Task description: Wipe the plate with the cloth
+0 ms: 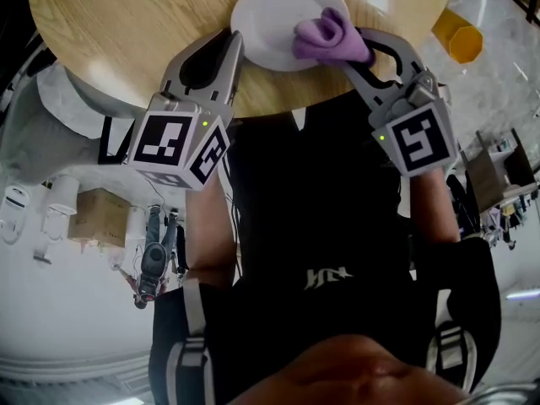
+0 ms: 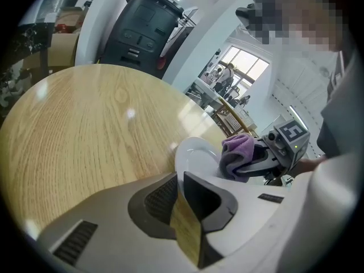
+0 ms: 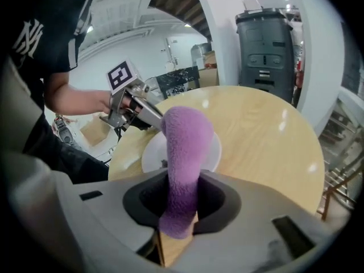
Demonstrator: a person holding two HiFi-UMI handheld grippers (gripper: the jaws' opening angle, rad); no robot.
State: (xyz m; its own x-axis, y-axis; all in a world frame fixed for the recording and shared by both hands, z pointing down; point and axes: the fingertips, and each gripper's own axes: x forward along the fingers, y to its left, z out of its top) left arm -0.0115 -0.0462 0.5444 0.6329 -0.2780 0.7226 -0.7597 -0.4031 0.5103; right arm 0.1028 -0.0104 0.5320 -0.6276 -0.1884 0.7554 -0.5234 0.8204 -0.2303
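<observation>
A white plate [image 1: 274, 15] lies near the front edge of the round wooden table [image 1: 126, 24]. My left gripper [image 1: 237, 45] is at the plate's left rim, its jaws closed on that rim; the left gripper view shows the plate [image 2: 193, 152] running in between the jaws of that gripper [image 2: 179, 178]. A purple cloth [image 1: 331, 36] rests bunched on the right side of the plate, with my right gripper [image 1: 361, 51] shut on it. In the right gripper view the cloth [image 3: 185, 147] rises from between the jaws of the right gripper [image 3: 179, 183] and hides part of the plate [image 3: 151, 152].
A yellow container [image 1: 460, 40] stands on the floor beyond the table at the right. A dark waste bin [image 3: 267, 44] stands behind the table's far side. A cardboard box [image 1: 97, 213] sits on the floor at the left. The person's body is close against the table's near edge.
</observation>
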